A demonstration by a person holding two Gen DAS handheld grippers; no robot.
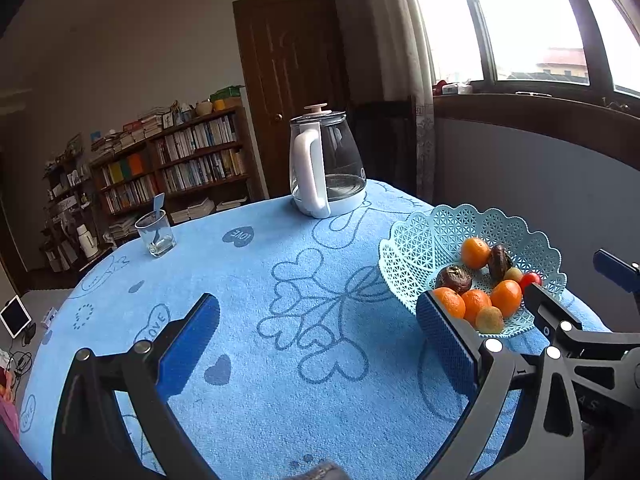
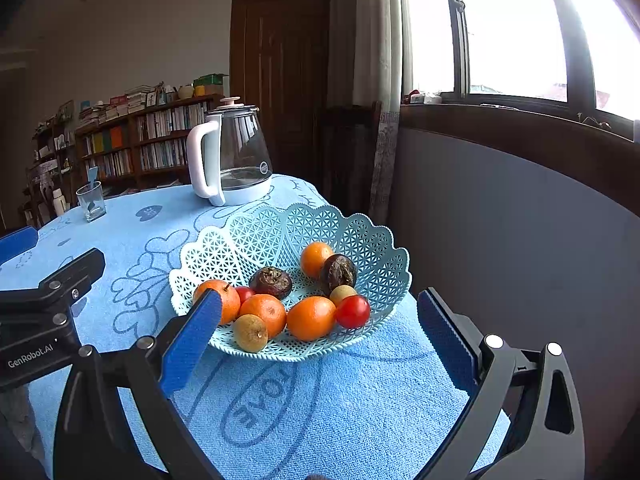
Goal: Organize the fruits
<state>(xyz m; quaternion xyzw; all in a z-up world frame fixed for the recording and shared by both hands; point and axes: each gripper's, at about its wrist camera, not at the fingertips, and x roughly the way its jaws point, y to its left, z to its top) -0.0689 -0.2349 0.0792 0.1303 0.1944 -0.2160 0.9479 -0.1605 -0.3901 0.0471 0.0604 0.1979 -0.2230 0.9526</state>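
While both the left gripper and right gripper gape wide, empty, the lattice basket near the kettle holds oranges, dark wrinkled fruits, tomatoes.

A lived-in room of a home. A crowded bookshelf stands by a wooden door. The table's blue cloth carries a kettle and a fruit basket, near a large window.
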